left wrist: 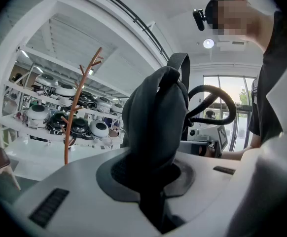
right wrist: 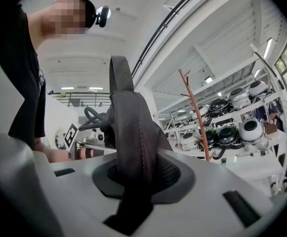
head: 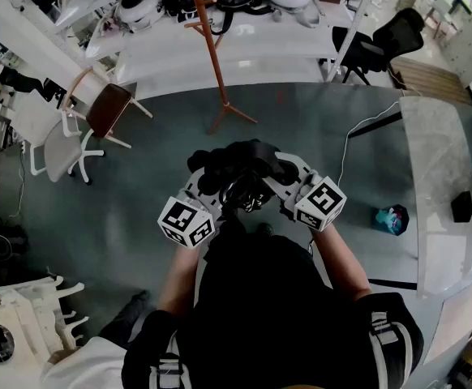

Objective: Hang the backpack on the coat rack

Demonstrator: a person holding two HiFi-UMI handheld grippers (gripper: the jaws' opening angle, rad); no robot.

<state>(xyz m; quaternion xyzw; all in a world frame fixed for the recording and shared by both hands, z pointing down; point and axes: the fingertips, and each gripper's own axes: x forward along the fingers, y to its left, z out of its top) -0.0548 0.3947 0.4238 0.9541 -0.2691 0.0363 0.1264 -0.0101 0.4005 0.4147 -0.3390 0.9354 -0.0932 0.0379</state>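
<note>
In the head view the black backpack (head: 238, 171) hangs in front of the person, held up between both grippers. My left gripper (head: 207, 186) is shut on its left side and my right gripper (head: 288, 177) is shut on its right side. The left gripper view shows dark backpack fabric (left wrist: 156, 122) clamped in my left gripper (left wrist: 152, 181), with a strap loop behind it. In the right gripper view a stitched black strap (right wrist: 132, 132) is pinched by my right gripper (right wrist: 136, 181). The brown wooden coat rack (head: 211, 49) stands ahead on the floor, apart from the backpack; it also shows as the rack (left wrist: 76, 110) and the rack (right wrist: 196, 113).
A brown-seated chair (head: 108, 108) and a white chair (head: 60, 147) stand at the left. White shelves (head: 244, 35) with round black-and-white devices run behind the rack. A black office chair (head: 378, 45) is at the back right, a marble table (head: 435, 181) at the right, a teal object (head: 391, 219) on the floor.
</note>
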